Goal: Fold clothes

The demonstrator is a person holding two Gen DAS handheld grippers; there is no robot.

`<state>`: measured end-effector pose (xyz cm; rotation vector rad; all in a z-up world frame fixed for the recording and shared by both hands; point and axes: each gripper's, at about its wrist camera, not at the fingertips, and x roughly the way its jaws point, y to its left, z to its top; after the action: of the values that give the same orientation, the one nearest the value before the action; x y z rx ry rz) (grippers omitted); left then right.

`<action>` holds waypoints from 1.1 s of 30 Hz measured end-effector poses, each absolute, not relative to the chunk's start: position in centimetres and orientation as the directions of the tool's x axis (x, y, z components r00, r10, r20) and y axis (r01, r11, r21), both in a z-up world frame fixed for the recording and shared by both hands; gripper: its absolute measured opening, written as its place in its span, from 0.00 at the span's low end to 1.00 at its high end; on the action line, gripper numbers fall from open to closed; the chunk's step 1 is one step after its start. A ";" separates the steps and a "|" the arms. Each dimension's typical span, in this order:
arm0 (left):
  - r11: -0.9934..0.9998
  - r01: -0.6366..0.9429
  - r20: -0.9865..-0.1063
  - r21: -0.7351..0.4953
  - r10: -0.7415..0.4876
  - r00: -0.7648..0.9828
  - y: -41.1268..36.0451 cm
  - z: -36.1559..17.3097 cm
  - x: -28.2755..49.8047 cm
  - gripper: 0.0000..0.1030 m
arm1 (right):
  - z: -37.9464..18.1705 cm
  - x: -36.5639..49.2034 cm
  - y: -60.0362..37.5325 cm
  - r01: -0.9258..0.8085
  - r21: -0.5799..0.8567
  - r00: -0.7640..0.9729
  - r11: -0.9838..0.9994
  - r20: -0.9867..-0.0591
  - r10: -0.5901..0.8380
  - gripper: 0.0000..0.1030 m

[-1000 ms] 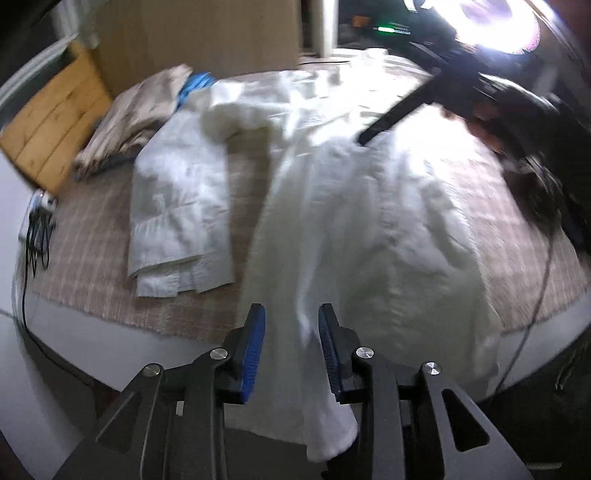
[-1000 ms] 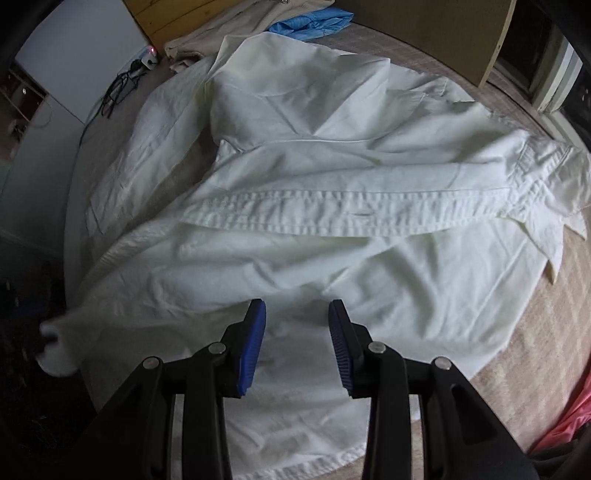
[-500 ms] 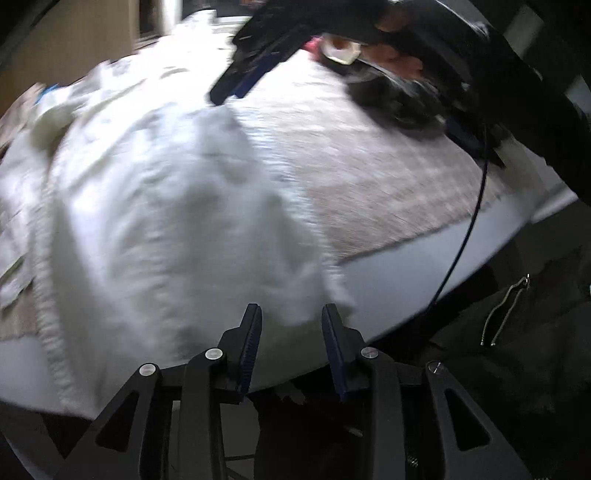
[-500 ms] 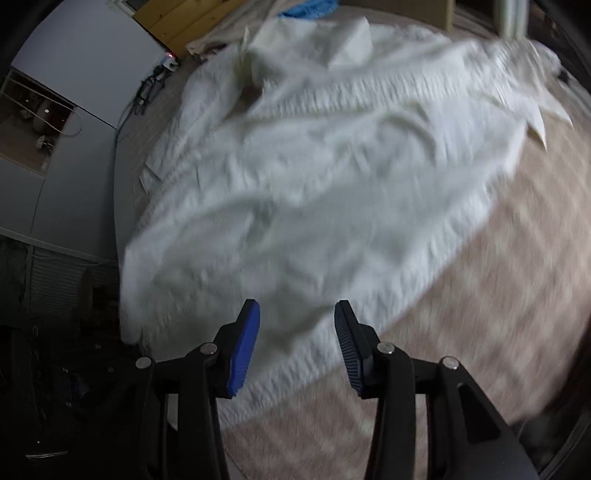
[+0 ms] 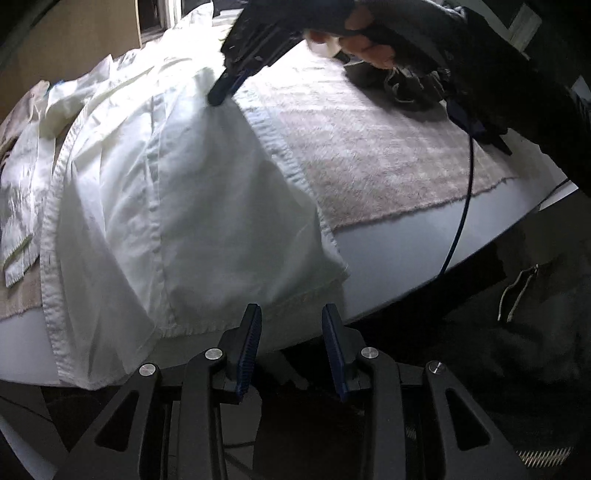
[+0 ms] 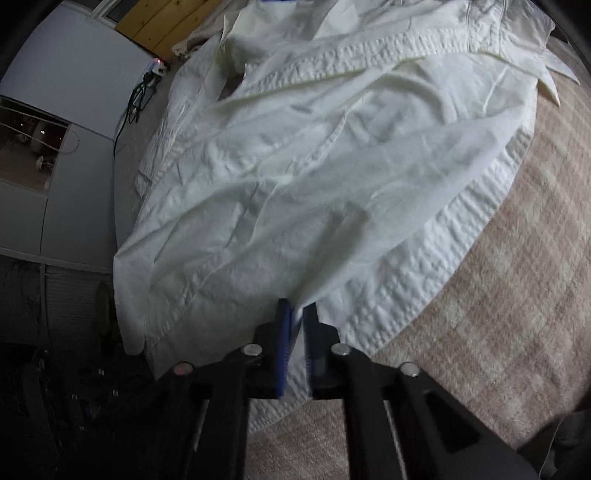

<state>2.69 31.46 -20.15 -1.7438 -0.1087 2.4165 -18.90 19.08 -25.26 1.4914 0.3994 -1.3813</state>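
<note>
A white shirt (image 5: 192, 206) lies spread over the checked blanket, its hem corner (image 5: 332, 273) hanging at the table's near edge. My left gripper (image 5: 291, 325) stands open just below that hem, with nothing between its blue pads (image 5: 251, 332). In the right wrist view the shirt (image 6: 332, 177) fills the frame, and my right gripper (image 6: 297, 317) is shut on a pinch of its cloth near the stitched edge band (image 6: 443, 266). The left wrist view shows the same right gripper (image 5: 221, 90), held by a hand (image 5: 365, 48), biting a raised ridge of the shirt.
A beige checked blanket (image 5: 388, 155) covers the white table (image 5: 406, 258). A blue cable (image 5: 461, 206) hangs over the table's edge. A power strip with a red light (image 6: 159, 64) and a wooden panel (image 6: 166, 22) lie at the far end. Dark bags (image 5: 406, 88) sit beyond the blanket.
My right gripper has shut on the shirt's cloth near its edge. My left gripper swung to the shirt's hem corner at the table edge, then held still, staying open.
</note>
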 end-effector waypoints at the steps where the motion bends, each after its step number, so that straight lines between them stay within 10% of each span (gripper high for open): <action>1: -0.984 -0.095 -0.933 -0.151 0.174 -0.314 31.8 -20.2 2.4 0.32 | -25.1 -18.8 19.0 0.792 0.439 0.283 -0.424 -0.879 -0.383 0.07; 5: -0.987 -0.116 -0.933 -0.111 0.144 -0.330 32.8 -21.4 0.9 0.31 | -23.8 -18.7 19.7 0.805 0.422 0.261 -0.416 -0.882 -0.392 0.07; 8: -0.985 -0.102 -0.928 -0.140 0.166 -0.334 32.4 -22.1 0.2 0.00 | -22.5 -19.4 21.4 0.809 0.415 0.248 -0.416 -0.883 -0.399 0.07; 22: -0.992 -0.124 -0.885 0.014 0.046 -0.463 25.9 -9.1 3.1 0.00 | -15.4 -21.7 24.2 0.777 0.502 0.224 -0.380 -0.784 -0.578 0.04; 30: -0.955 -0.288 -0.910 -0.074 0.183 -0.371 30.7 -13.7 1.6 0.00 | -16.4 -21.9 27.5 0.773 0.454 0.179 -0.443 -0.826 -0.534 0.05; 33: -0.934 -0.342 -0.920 -0.107 0.224 -0.322 33.2 -17.0 1.2 0.00 | -17.7 -22.8 28.8 0.761 0.419 0.142 -0.495 -0.853 -0.503 0.23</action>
<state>1.24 33.17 -17.00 -1.5743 0.1507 2.2998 -22.77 28.78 -17.66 1.3977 0.2729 -1.5677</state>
